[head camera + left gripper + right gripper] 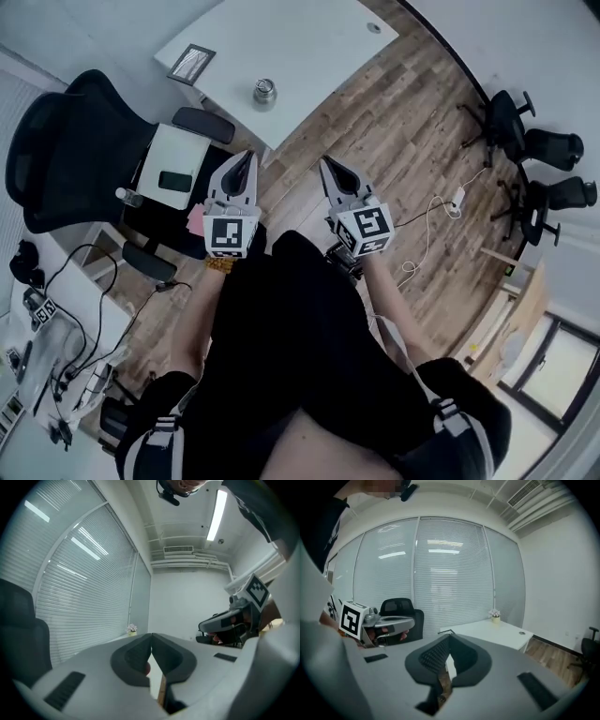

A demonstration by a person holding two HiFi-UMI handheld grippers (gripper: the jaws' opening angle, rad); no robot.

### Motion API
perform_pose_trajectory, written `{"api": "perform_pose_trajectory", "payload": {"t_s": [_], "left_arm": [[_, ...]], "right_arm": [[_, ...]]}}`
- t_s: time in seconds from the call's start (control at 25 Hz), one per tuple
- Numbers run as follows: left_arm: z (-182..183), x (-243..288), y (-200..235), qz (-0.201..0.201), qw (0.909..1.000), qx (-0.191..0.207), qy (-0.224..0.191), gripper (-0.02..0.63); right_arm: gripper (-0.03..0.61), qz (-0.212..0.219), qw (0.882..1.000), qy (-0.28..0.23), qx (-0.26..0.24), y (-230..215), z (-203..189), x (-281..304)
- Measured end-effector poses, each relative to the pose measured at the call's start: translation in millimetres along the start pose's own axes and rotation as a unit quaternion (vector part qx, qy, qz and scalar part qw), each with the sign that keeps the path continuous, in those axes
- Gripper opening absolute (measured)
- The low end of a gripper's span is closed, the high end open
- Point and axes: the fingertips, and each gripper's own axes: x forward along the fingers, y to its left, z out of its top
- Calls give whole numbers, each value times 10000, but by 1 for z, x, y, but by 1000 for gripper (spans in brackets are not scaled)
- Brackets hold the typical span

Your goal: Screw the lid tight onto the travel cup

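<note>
The travel cup (263, 94), small and metallic, stands on the white table (300, 47) ahead of me; I cannot tell how its lid sits. My left gripper (247, 157) and right gripper (329, 165) are held side by side over the wooden floor, short of the table's near edge and well apart from the cup. Both point forward, shut and empty. In the left gripper view the jaws (151, 638) meet with nothing between them, and the right gripper (234, 623) shows beside them. The right gripper view also has its jaws (449, 638) closed, with the left gripper (377, 623) alongside.
A black office chair (66, 159) stands left of the table with a white board and a phone (176, 180) on its seat. A framed picture (191, 64) lies on the table. Cables (431, 220) trail on the floor, and more chairs (534, 141) stand at right.
</note>
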Motion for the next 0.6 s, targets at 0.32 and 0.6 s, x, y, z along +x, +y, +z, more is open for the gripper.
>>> {"api": "perform_pose_trajectory", "payload": {"t_s": [0.32, 0.6], "left_arm": [[-8, 44, 39, -21, 9996, 66, 279, 11], [-22, 82, 54, 187, 9973, 109, 701, 11]], "right_arm": [[0, 248, 9996, 119, 57, -33, 23, 76], [0, 752, 9968, 226, 130, -59, 26, 137]]}}
